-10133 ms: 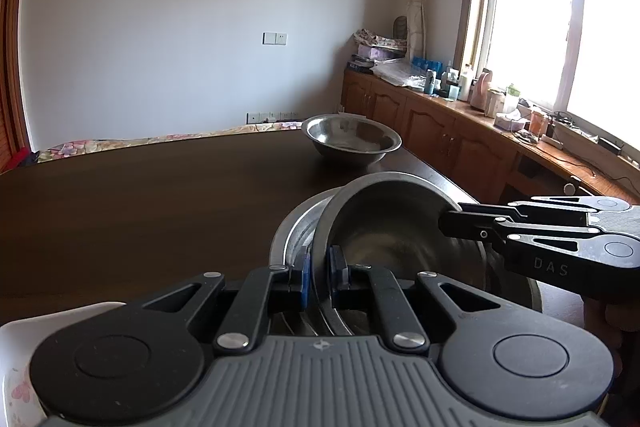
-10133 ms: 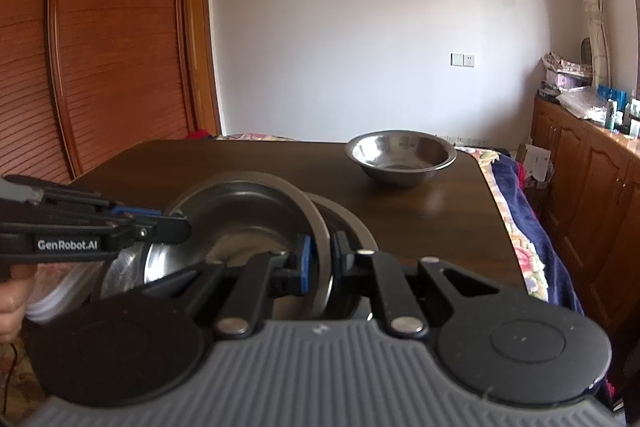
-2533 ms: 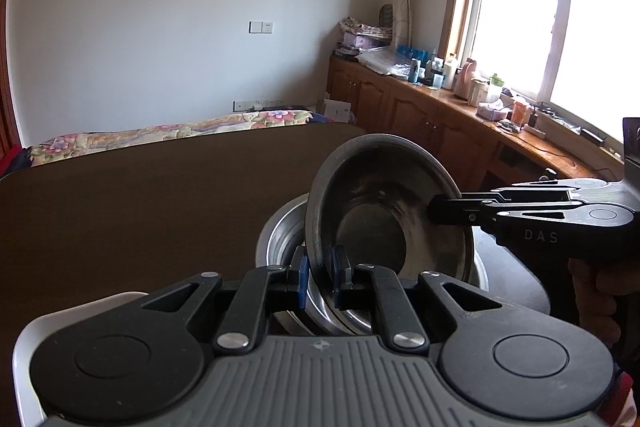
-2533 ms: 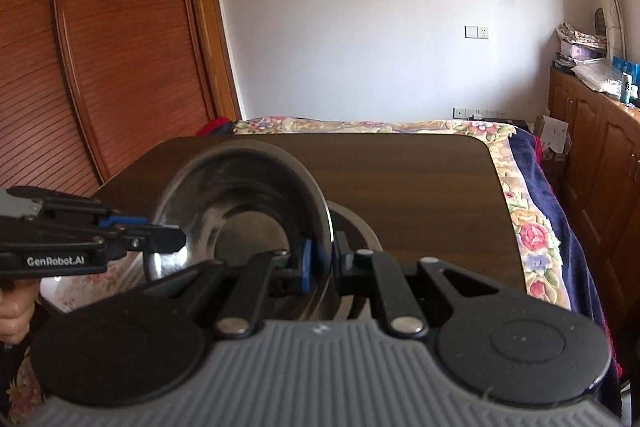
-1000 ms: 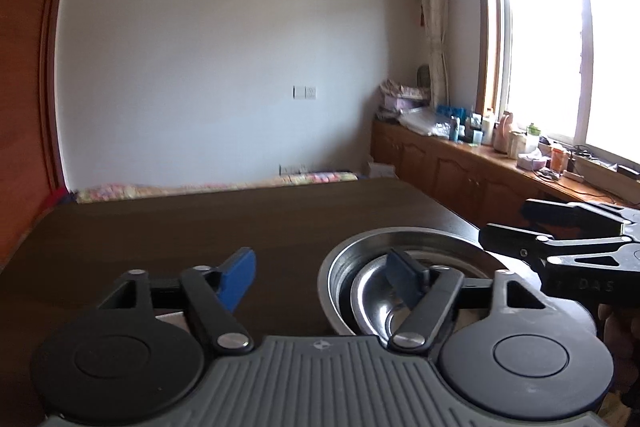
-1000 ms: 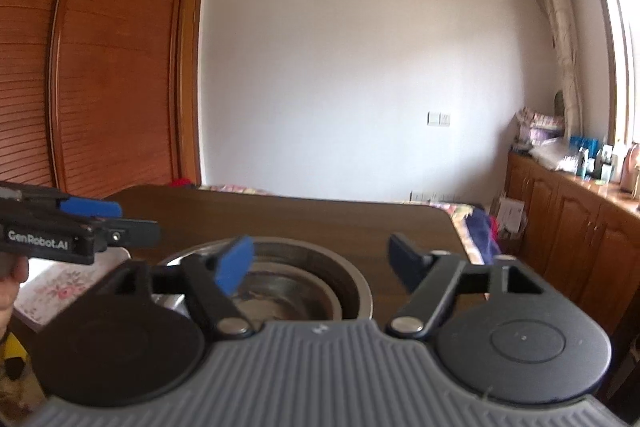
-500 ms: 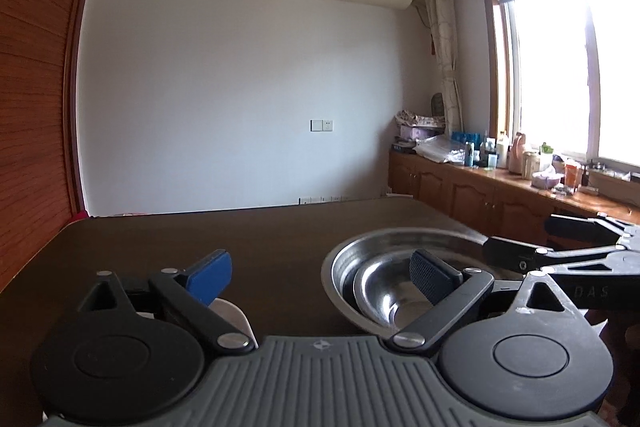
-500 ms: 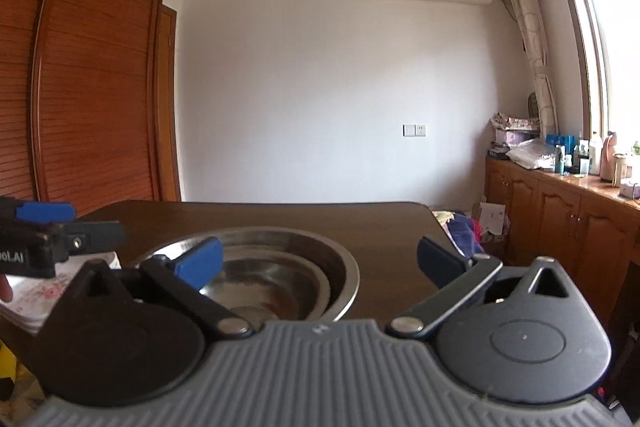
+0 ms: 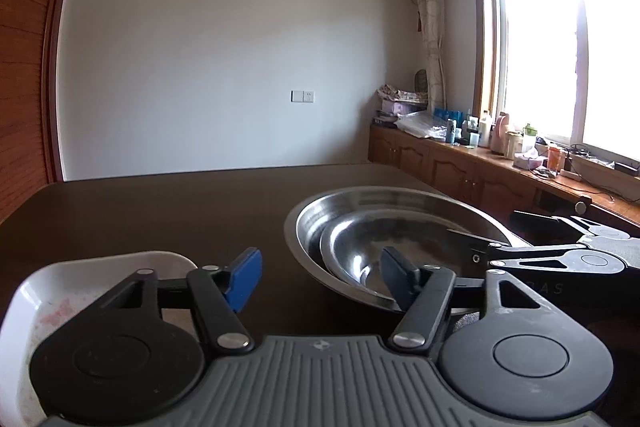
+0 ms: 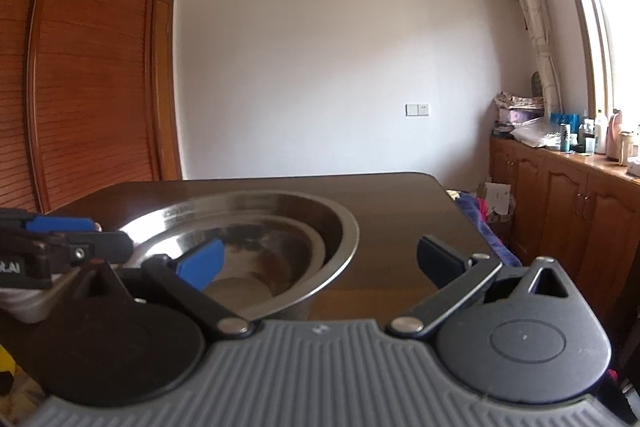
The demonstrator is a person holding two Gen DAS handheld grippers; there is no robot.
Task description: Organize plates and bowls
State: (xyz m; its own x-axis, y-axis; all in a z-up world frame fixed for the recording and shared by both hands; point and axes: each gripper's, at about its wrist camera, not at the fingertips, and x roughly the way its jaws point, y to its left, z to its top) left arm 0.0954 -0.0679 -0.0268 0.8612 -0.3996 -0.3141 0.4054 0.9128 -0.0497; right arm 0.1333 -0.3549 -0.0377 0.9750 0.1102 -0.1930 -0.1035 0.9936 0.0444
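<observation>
A smaller steel bowl (image 9: 360,247) rests nested inside a large steel bowl (image 9: 384,197) on the dark wooden table (image 9: 160,203). In the left wrist view my left gripper (image 9: 322,281) is open, its right finger over the bowls' near rim and its left finger over bare table. A white floral plate (image 9: 52,291) lies under its left side. From the right wrist view the nested steel bowls (image 10: 280,227) sit ahead-left, and my right gripper (image 10: 320,261) is open and empty. The left gripper (image 10: 64,243) shows at the left edge, the right gripper (image 9: 560,259) at the other view's right edge.
The table's far edge (image 10: 320,177) and right edge (image 10: 472,223) are near. Wooden cabinets (image 9: 460,167) with bottles line the window wall on the right. A slatted wooden wardrobe (image 10: 80,87) stands on the left. A floral cloth edge (image 10: 492,235) lies beyond the table's right side.
Both grippers held the tilted smaller bowl by its rim, lowered it into the large bowl, then opened and let go. Since then both have drawn back and lifted slightly.
</observation>
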